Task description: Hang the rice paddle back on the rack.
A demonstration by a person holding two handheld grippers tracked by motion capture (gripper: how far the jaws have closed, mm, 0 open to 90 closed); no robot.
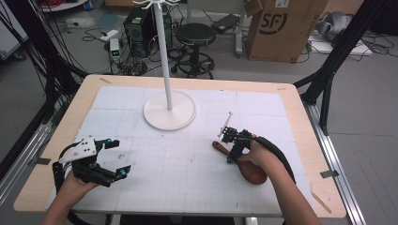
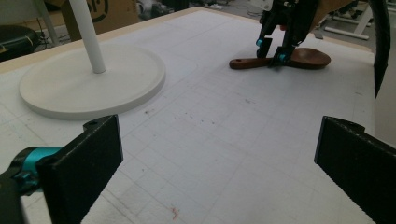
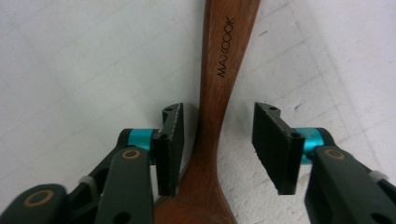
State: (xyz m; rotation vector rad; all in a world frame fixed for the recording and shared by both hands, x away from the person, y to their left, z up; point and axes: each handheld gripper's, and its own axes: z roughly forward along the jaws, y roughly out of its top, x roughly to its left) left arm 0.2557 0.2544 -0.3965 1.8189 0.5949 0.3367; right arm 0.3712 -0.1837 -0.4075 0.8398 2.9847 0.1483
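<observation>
A dark wooden spoon (image 1: 253, 172) lies flat on the white mat at the right, handle pointing left and away, bowl near the person's right hand. My right gripper (image 1: 228, 149) points down over the handle. In the right gripper view its jaws straddle the spoon (image 3: 219, 70) where handle meets bowl; the left pad is close to the wood and a gap shows at the right pad. My right gripper (image 3: 217, 140) is open. In the left gripper view, the spoon (image 2: 303, 58) and the right gripper (image 2: 272, 52) sit far across the mat. My left gripper (image 1: 119, 157) rests at the left, wide open (image 2: 217, 158), nothing between its jaws.
A white stand with a round base (image 1: 169, 112) and a tall pole (image 1: 164, 51) rises at the mat's back middle. The wooden table edge (image 1: 300, 112) frames the mat. A stool (image 1: 195, 35), a computer tower (image 1: 141, 28) and a cardboard box (image 1: 281, 28) stand on the floor beyond.
</observation>
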